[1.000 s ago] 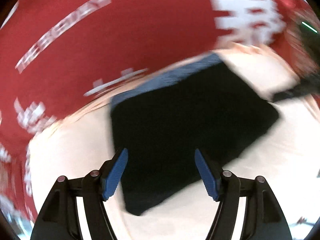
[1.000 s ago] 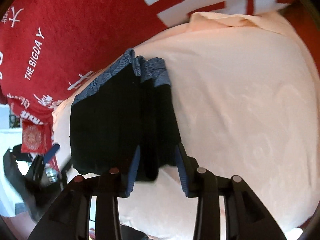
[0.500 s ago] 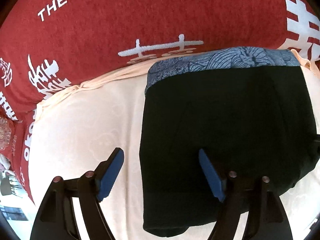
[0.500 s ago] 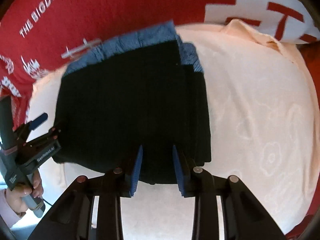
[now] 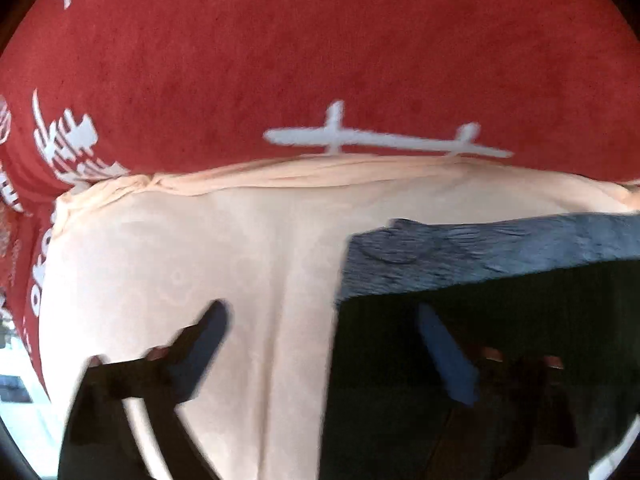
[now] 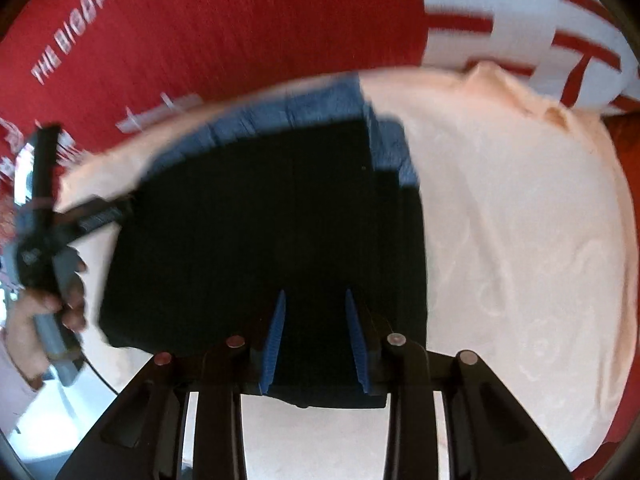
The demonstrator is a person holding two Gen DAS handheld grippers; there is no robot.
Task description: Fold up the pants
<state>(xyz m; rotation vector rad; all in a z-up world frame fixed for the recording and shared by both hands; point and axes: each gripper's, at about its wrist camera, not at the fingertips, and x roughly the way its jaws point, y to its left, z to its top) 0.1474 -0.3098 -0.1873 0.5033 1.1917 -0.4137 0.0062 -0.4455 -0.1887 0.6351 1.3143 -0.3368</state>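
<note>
The pants [image 6: 272, 232], black with a blue patterned waistband [image 5: 480, 252], are seen folded into a compact block at the centre of the right wrist view, lying on a pale cream cloth [image 6: 520, 240]. In the left wrist view, which is smeared by motion, the same block fills the lower right of the frame, with the waistband along its upper edge. The cream cloth is spread over the surface and is bunched into soft folds along its far edge. Behind it, across the top of both views, a red blanket [image 5: 320, 60] printed with white letters and characters is shown. A strip of bright, washed-out room is glimpsed at the lower left edge of each view.

The left gripper [image 5: 336, 356] is held wide open, one finger over the bare cloth and the other over the black fabric; nothing is gripped. In the right wrist view it appears at the left edge, held in a hand [image 6: 48, 304]. The right gripper [image 6: 316, 336] is parted by a narrow gap above the near edge of the pants; whether that edge is touched cannot be told.
</note>
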